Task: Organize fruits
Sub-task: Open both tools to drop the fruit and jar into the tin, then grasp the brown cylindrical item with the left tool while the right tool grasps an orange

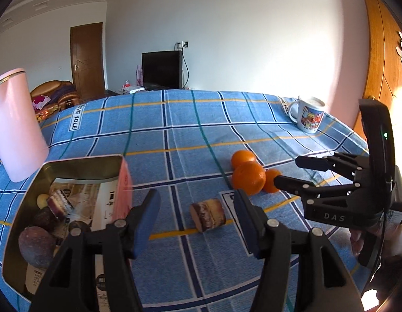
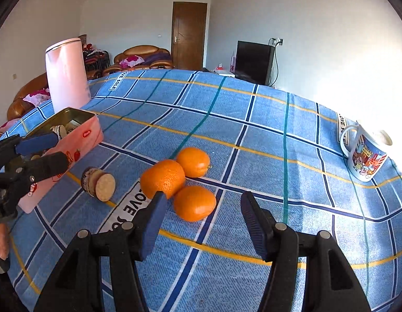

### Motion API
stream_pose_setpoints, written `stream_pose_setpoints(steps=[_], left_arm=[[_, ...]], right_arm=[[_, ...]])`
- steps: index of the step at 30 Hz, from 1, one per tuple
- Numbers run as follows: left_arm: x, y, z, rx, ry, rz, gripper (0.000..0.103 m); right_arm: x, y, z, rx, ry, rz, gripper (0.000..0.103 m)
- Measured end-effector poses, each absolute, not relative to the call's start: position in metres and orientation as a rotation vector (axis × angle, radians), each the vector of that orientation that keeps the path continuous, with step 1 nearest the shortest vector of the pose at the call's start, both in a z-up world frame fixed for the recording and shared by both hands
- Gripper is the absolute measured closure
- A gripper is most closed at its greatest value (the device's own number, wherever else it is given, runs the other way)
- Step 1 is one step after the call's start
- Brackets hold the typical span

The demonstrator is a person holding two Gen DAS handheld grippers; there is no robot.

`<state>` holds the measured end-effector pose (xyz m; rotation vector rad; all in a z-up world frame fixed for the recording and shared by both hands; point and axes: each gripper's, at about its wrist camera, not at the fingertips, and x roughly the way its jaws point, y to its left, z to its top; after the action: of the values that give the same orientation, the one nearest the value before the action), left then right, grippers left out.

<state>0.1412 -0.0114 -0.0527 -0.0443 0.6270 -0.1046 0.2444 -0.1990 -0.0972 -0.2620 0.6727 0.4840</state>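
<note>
Blue plaid cloth (image 2: 253,135) covers the whole table, crossed by yellow, teal and navy lines, with "LOVE SOLE" labels stitched in. Pink cylindrical container (image 2: 67,74) stands upright at the far left corner. Pink tin box (image 2: 78,140) sits open just near of it on the left side; inside, from my left wrist view, several dark round fruits (image 1: 37,244) and a sliced roll piece lie on printed paper. Cartoon mug (image 2: 366,156) stands upright at the far right edge, well apart from everything else. My left gripper (image 1: 195,218) hangs over the cloth right of the tin, fingers wide apart, nothing between them; a short cork-ended cylinder (image 1: 207,214) lies on its side beyond the gap. My right gripper (image 2: 201,223) is likewise spread wide and empty, hovering near the fruit. Three oranges (image 2: 163,178) cluster mid-table, touching one another; the nearest orange (image 2: 195,202) sits just beyond my right fingertips, between them as framed.
</note>
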Motion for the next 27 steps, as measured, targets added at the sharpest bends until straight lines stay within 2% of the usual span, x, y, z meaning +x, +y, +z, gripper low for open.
stream_pose_setpoints(steps=[12,16,17,19,21,27], left_arm=[[0.165,-0.034,-0.073,-0.016,0.774,-0.167,0.042],[0.172,-0.034,-0.077,-0.018,0.802,-0.164,0.044],[0.173,-0.035,-0.078,-0.013,0.808,-0.163,0.047],[0.176,-0.035,-0.08,-0.014,0.829,-0.167,0.054],[0.179,-0.034,-0.083,-0.026,0.847,-0.166,0.07],[0.173,-0.036,-0.079,-0.016,0.822,-0.178,0.071]], right_arm=[[0.272,-0.205,-0.111,-0.212,0.802,0.555,0.043],[0.278,-0.206,-0.116,-0.173,0.855,0.608,0.052],[0.279,-0.206,-0.117,-0.168,0.862,0.618,0.056],[0.278,-0.206,-0.117,-0.167,0.863,0.624,0.058],[0.277,-0.207,-0.116,-0.168,0.856,0.62,0.059],[0.269,-0.216,-0.105,-0.146,0.779,0.596,0.059]])
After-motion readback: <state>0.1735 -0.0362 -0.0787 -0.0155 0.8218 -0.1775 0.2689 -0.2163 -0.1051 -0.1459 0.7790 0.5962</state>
